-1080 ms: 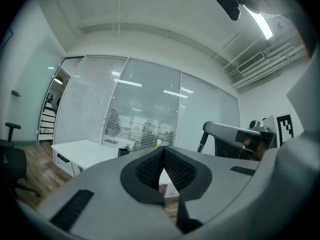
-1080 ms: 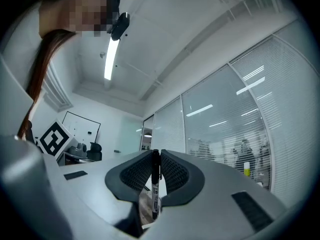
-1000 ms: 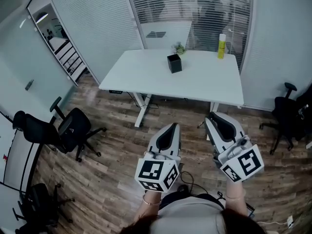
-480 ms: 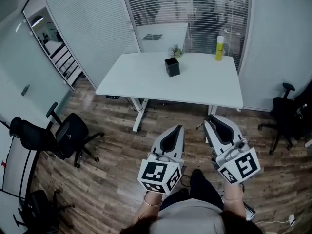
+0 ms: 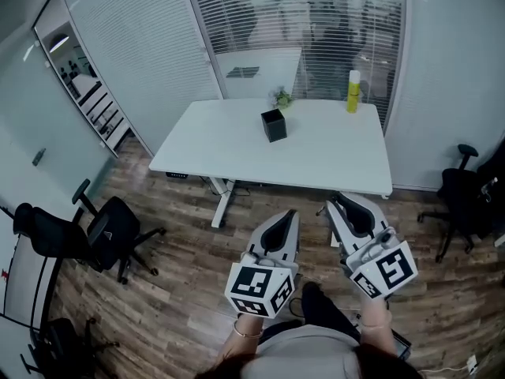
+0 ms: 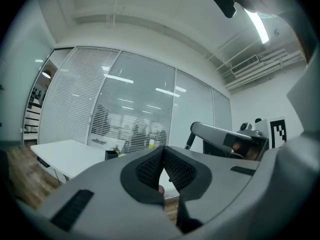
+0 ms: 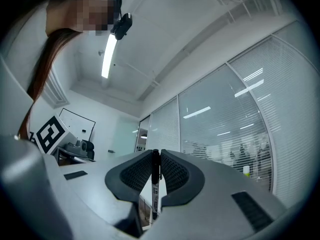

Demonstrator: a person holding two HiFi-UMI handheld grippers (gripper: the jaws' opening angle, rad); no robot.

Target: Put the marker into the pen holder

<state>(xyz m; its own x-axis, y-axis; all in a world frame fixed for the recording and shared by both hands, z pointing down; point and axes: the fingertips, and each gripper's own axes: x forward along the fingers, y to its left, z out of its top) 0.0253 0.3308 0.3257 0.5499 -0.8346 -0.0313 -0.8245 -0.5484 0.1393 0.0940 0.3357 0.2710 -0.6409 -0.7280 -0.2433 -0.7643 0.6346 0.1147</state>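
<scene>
Marker [image 7: 155, 186] stands upright, clamped between the right gripper [image 7: 155, 154] jaws; left gripper [image 6: 163, 150] jaws meet at their tips.

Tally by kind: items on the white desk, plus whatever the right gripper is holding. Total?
Black square pen holder: 1
Small green potted plant: 1
Yellow bottle with white cap: 1
Black marker, clamped in the right gripper: 1
Total: 4
</scene>
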